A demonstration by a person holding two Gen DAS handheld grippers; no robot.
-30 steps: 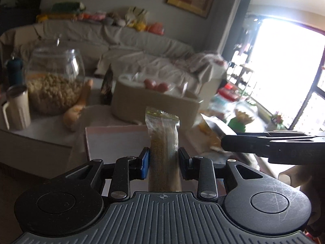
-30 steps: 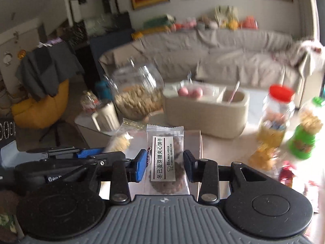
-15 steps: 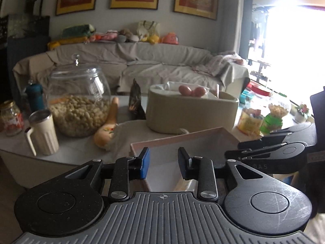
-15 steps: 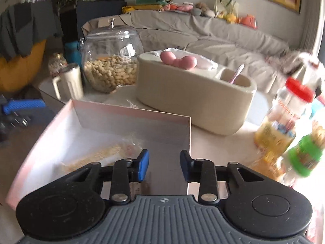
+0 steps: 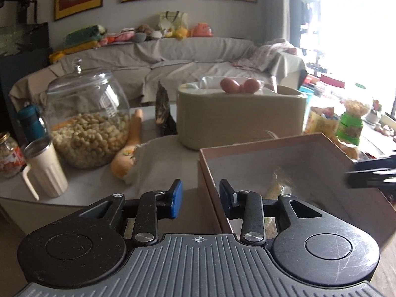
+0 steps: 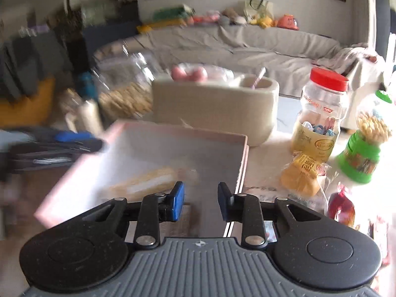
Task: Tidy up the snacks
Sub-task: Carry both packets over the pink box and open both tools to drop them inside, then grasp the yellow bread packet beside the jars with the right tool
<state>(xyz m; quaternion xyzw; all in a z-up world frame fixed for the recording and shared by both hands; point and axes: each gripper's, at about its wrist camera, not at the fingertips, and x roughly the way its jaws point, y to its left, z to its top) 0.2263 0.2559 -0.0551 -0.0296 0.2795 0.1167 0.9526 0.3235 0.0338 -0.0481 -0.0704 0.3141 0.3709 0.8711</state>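
A pink open box (image 5: 307, 143) sits on the table, also in the right wrist view (image 6: 183, 133). A clear-wrapped yellow snack bar (image 6: 151, 180) lies inside it, partly seen in the left wrist view (image 5: 279, 185). My left gripper (image 5: 200, 199) is open and empty over the box's left wall. My right gripper (image 6: 200, 200) is open and empty over the box's near right corner. Loose snacks lie right of the box: a yellow packet (image 6: 303, 173) and a red wrapped sweet (image 6: 341, 206).
A beige container (image 5: 240, 116) with pink eggs (image 5: 240, 85) stands behind the box. A glass jar of nuts (image 5: 89, 123), a cream mug (image 5: 45, 168) and a gourd (image 5: 128, 148) stand left. A red-lidded jar (image 6: 319, 116) and a green-based jar (image 6: 363, 146) stand right.
A second ago each gripper held a snack packet above the box. Both have let go and now stand open and empty; the left has shifted left, the right has shifted right.
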